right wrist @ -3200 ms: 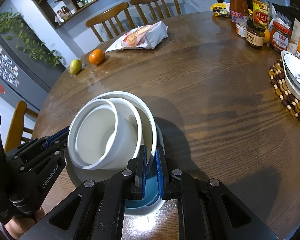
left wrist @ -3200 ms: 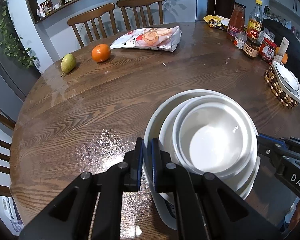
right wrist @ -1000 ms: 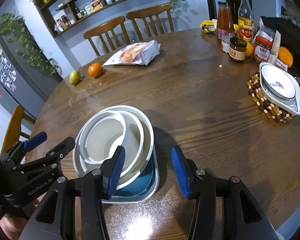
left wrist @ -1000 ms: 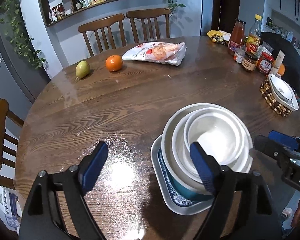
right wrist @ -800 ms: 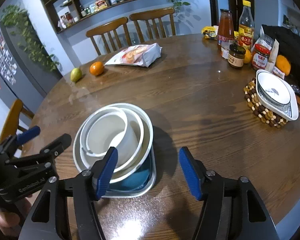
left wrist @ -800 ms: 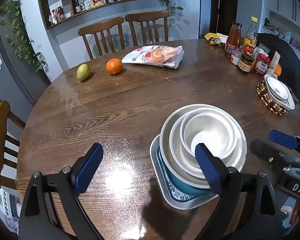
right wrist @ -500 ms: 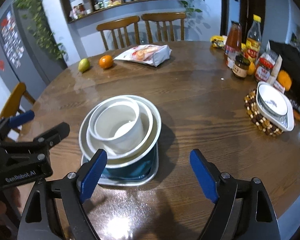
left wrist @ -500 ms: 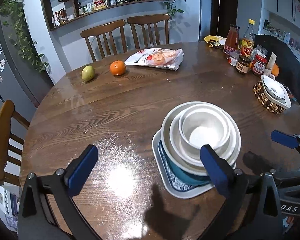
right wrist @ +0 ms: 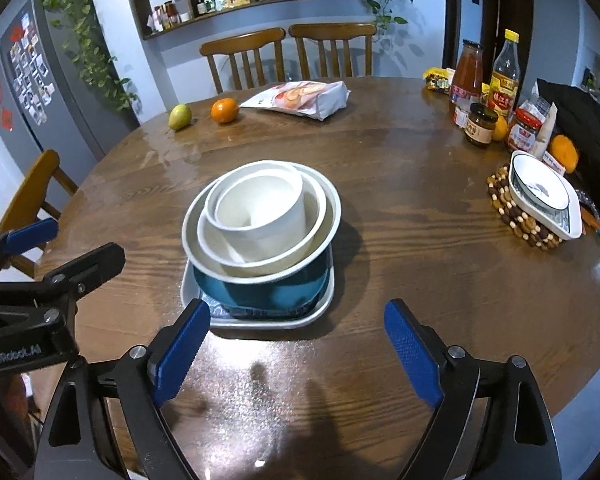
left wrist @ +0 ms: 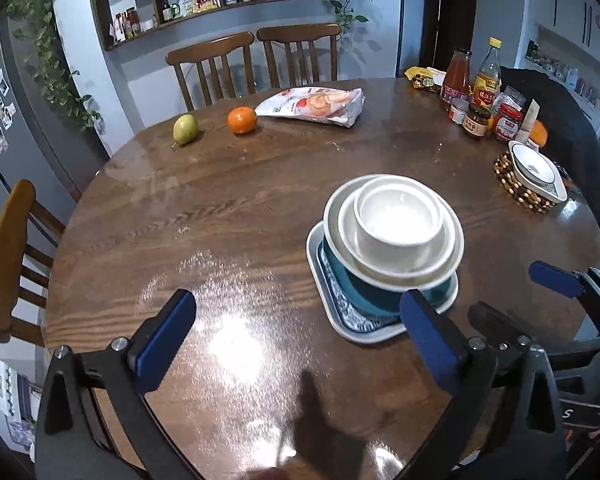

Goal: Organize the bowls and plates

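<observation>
A round wooden desk stands before two chairs and wall shelves. Both grippers, left gripper and right gripper, clamped on the stacked bowls earlier, now gape empty, drawn back.

bare table left of bowl stack, jars crowding far right

Bowl stack on tray — right gripper open, empty.

Teal bowl, beyond the right claw: interior hidden under the nested white bowls. Patterned tray: floor mostly covered by that stack. Jar labels, far right of the claw: too small to read. Shelf goods: indistinct.
</observation>
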### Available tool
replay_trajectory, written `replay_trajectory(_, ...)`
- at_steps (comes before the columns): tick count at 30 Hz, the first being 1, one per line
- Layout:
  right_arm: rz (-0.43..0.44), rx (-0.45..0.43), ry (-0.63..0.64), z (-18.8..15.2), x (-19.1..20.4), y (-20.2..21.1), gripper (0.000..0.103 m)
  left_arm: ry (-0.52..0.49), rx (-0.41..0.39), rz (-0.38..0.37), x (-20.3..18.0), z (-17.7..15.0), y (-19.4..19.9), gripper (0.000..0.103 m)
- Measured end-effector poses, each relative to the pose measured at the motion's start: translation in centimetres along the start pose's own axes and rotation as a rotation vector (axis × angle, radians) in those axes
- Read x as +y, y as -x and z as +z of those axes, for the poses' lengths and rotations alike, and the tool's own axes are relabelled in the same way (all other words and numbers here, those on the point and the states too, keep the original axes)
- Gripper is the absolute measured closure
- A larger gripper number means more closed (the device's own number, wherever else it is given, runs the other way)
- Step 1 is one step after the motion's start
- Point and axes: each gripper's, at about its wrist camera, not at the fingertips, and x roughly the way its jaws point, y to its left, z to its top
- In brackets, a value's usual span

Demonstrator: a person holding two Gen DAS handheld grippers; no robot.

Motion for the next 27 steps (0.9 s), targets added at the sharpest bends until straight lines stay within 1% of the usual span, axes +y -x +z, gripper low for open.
replay_trajectory(6,-0.009,0.004,0.001,-0.8,0.3,0.4,0.014,-0.015,-0.018,0.026,0.1,-1.0,1.0,0.001)
replay_trajectory(13,-0.029,-0.007,-0.038,-1.4,-0.5,1.2,0.014,-0.041,-0.022,0.064,0.2,-1.9,1.3,0.001)
replay_trajectory(27,-0.013,-0.008,-0.03,-1.4,-0.1,1.7,0.014,-0.037,0.006,0.052,0.1,-2.6,0.8,0.001)
